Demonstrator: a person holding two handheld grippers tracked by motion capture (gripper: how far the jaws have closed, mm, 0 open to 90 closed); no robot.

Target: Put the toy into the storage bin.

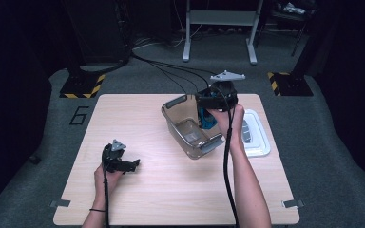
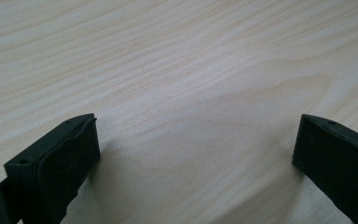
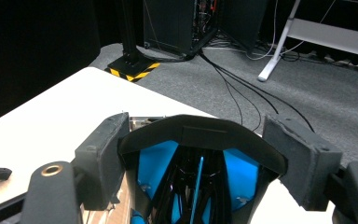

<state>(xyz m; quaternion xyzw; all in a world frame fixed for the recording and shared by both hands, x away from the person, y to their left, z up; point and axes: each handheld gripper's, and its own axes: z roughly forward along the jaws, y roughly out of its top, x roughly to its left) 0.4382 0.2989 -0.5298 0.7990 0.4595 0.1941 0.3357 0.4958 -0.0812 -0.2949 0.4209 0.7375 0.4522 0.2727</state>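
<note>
your right gripper is up over the far rim of the clear plastic bin, a rounded, glossy tub with grey handles at two ends, standing near the middle of the pale wood-grain table. in the right gripper view the gripper has its two matte, slightly rough black jaws set on either side of a black and blue object, and they look closed against its curved black band; the thing has a smooth arched black top with bright blue plastic panels and thin black struts below. you cannot make out what the object is, since its lower part is cut off at the bottom edge and in the high view it shows just as a blue patch under your hand, partly behind the bin wall. just right of the bin lies a flat white lid with rounded corners, partly covered by your forearm. your left gripper rests low on the near left of the table, well apart from the bin; its own view shows the gripper with its blocky black jaws spread wide with bare, finely streaked wood between them, and soft shadows beneath each jaw. the right gripper view also takes in grey carpet, cables and a yellow-black striped stand base beyond the table.
</note>
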